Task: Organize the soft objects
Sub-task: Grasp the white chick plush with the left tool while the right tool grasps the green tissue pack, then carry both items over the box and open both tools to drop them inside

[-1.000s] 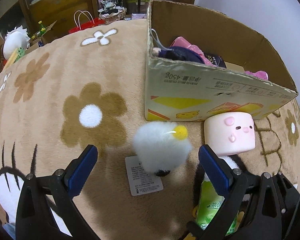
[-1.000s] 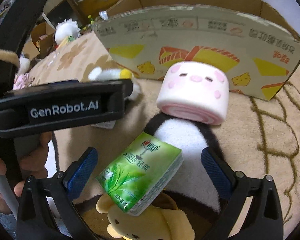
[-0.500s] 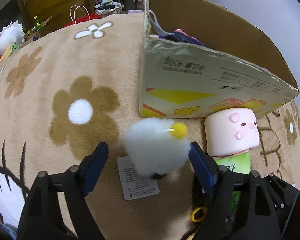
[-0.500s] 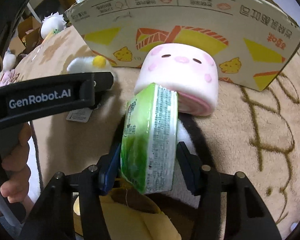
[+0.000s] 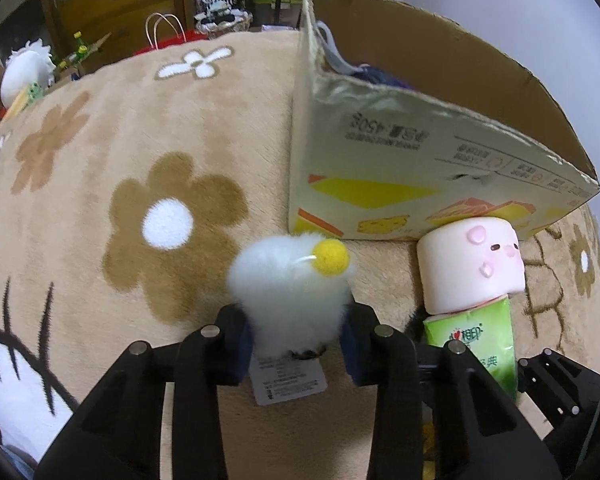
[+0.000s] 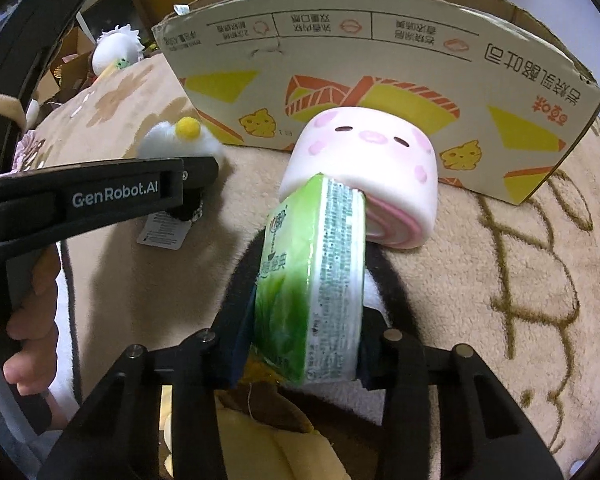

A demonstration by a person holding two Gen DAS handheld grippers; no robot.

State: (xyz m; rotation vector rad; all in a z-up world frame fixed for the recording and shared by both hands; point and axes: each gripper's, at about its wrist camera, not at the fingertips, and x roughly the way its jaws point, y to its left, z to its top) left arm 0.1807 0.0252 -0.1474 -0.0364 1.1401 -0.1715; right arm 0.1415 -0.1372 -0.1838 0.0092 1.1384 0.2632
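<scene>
My left gripper is shut on a white fluffy toy with a yellow ball, its paper tag hanging below; the toy also shows in the right wrist view. My right gripper is shut on a green tissue pack, held on edge; the pack also shows in the left wrist view. A pink-and-white marshmallow plush lies just ahead of the pack, against the cardboard box. The open box holds soft items.
A beige flower-pattern blanket covers the surface. A black-and-white plush lies under the tissue pack and a yellow plush sits below my right gripper. A white plush and red bag are at the far edge.
My left gripper moved forward and closed on the white fluffy toy. My right gripper closed on the green tissue pack and turned it on edge, lifting it towards the marshmallow plush.
</scene>
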